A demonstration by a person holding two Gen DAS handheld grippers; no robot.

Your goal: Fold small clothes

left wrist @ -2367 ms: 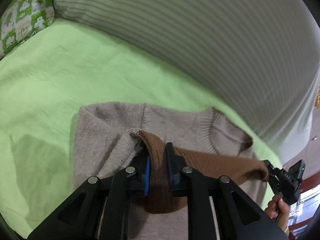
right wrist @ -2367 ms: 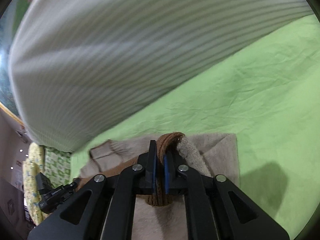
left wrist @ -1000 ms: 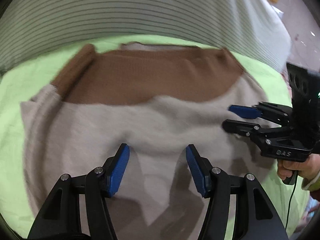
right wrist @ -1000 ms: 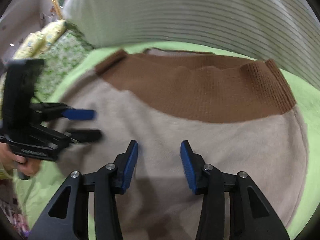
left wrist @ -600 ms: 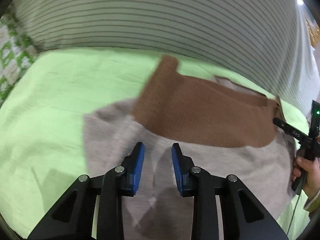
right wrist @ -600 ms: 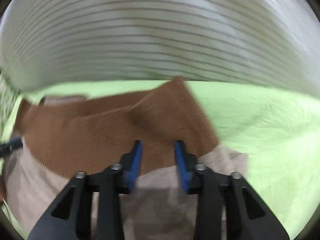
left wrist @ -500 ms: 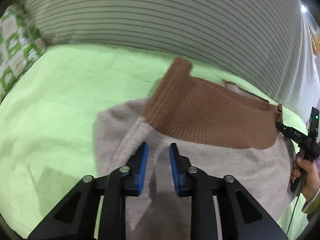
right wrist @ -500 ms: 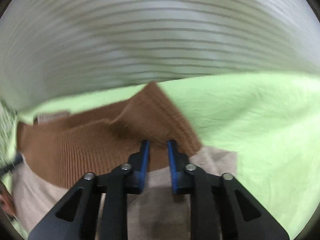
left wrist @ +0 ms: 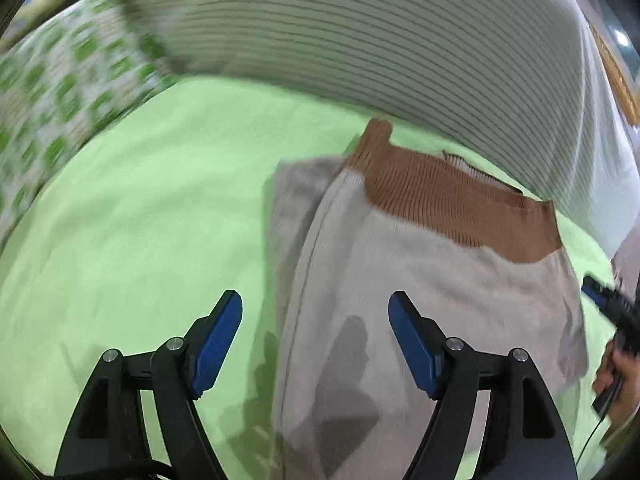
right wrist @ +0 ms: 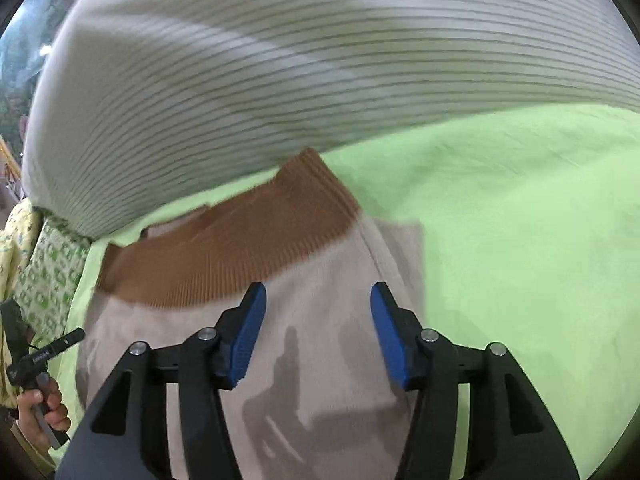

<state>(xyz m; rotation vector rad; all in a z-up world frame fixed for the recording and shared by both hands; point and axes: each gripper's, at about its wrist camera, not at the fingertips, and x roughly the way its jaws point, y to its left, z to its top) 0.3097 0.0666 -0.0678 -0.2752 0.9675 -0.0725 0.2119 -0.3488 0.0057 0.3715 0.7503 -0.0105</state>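
We see one patterned pillow (left wrist: 60,92) at far left, then one green sheet (left wrist: 140,220) carrying one folded beige sweater (left wrist: 420,300) with one brown band (left wrist: 452,204) along its far edge. Our left gripper (left wrist: 315,336) and right gripper (right wrist: 316,326) hover above it, both opening wide, both empty, beneath one striped shirt (left wrist: 380,40)

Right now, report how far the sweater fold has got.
Done: the beige sweater lies doubled on the green sheet, its brown ribbed hem on top. In hand: nothing; the left gripper and right gripper are opening with no cloth pinched. Left: perhaps another fold.
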